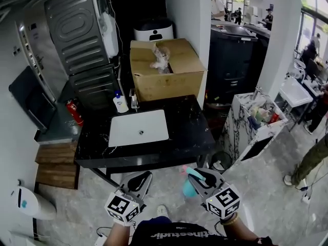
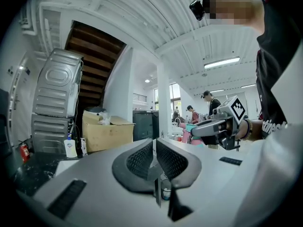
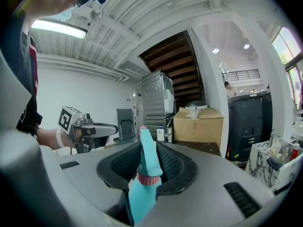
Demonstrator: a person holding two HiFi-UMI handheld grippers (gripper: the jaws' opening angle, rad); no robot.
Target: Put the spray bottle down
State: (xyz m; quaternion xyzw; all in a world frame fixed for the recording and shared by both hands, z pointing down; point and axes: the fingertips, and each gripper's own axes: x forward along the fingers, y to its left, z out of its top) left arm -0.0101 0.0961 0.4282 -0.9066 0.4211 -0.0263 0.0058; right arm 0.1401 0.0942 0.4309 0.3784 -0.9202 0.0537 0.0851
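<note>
A teal spray bottle point(image 1: 188, 188) with a pink collar hangs in my right gripper point(image 1: 198, 174), whose jaws are shut on its neck. In the right gripper view the spray bottle point(image 3: 144, 183) stands upright between the pads, its trigger head pointing forward past my right gripper point(image 3: 149, 148). My left gripper point(image 1: 145, 177) is beside it on the left, shut and empty; in the left gripper view the left gripper point(image 2: 154, 150) shows its pads meeting. Both grippers hover over the floor just short of the black counter point(image 1: 189, 132) with its white sink point(image 1: 138, 128).
On the counter stand a soap bottle point(image 1: 120, 102), a faucet point(image 1: 134, 100) and a cardboard box point(image 1: 166, 68). Stacked grey machines point(image 1: 82, 40) rise at left, wooden steps point(image 1: 56, 165) below them. A marble-patterned bin point(image 1: 246, 132) holds clutter at right. A person's leg point(image 1: 307, 163) is at far right.
</note>
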